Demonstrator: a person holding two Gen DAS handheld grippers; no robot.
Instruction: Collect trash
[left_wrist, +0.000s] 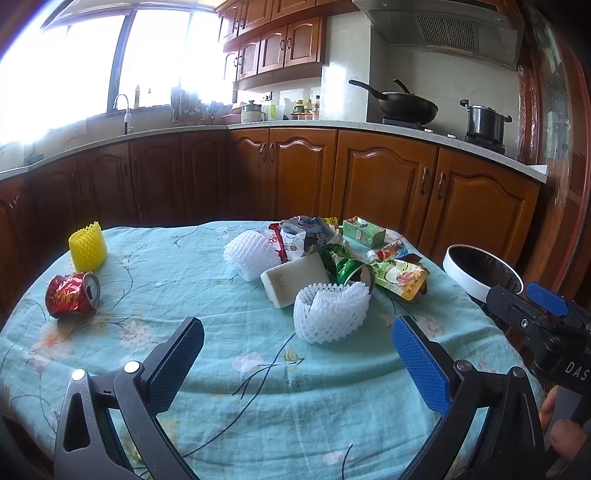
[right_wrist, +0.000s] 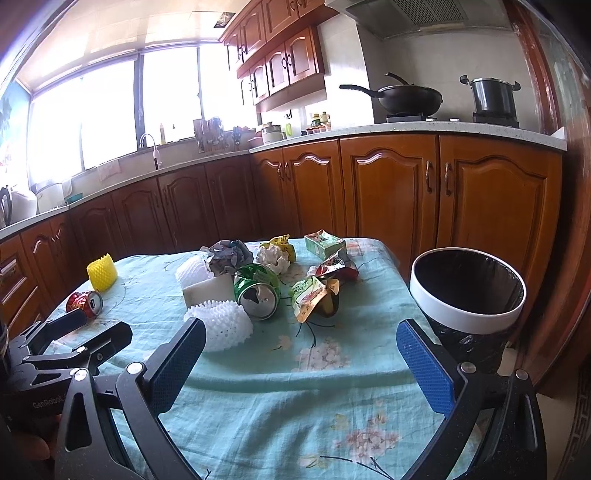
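Crumpled wrappers, foam nets and a dented green can (right_wrist: 257, 293) are lying piled ahead; my left gripper (left_wrist: 297, 363) and right gripper (right_wrist: 301, 363) are both gaping wide, holding nothing.

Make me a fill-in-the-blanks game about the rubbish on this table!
1. The crushed red can lies beside the ____ foam net sleeve.
2. The white-rimmed bin has a ____ bag inside.
3. Both the left claw and right claw are ____.
4. The crushed green can rests on a flowery ____ tablecloth.

Missing words: yellow; black; open; blue
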